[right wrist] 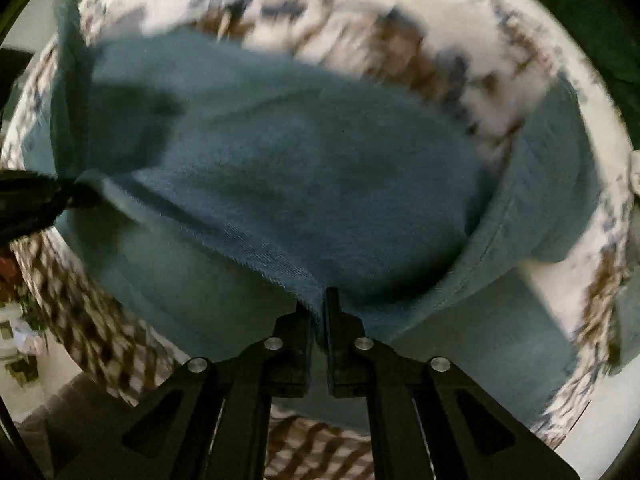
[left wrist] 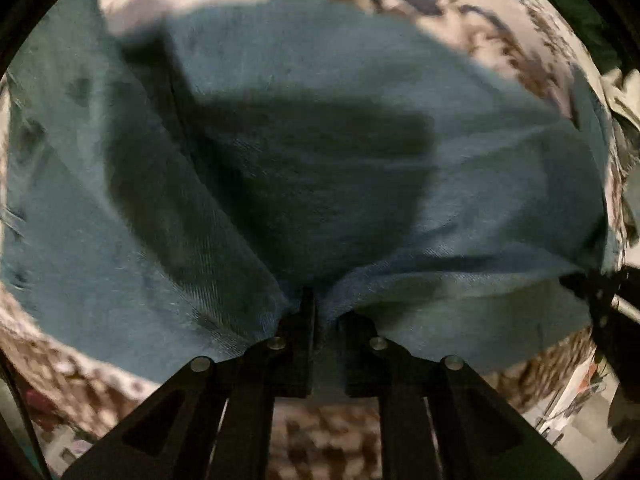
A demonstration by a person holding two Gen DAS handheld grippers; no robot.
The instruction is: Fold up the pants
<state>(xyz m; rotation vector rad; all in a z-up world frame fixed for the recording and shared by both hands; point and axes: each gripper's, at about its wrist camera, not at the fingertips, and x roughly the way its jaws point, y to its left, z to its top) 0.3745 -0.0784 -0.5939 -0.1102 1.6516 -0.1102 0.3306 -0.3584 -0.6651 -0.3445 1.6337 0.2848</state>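
Observation:
The blue-grey denim pants [left wrist: 320, 152] fill most of the left wrist view, and they also fill the right wrist view [right wrist: 304, 184]. They lie over a patterned white and brown bedspread [left wrist: 328, 436]. My left gripper [left wrist: 320, 304] is shut on a pinch of the pants' edge and lifts it. My right gripper [right wrist: 322, 300] is shut on another part of the same raw hem edge. The left gripper also shows at the left edge of the right wrist view [right wrist: 36, 200], pinching the cloth. The right gripper shows at the right edge of the left wrist view [left wrist: 600, 292].
The bedspread [right wrist: 360, 24] surrounds the pants on all sides. A dark green surface [right wrist: 592, 8] lies beyond it at the top right. Both views are blurred by motion. Room clutter shows at the lower left of the right wrist view [right wrist: 20, 344].

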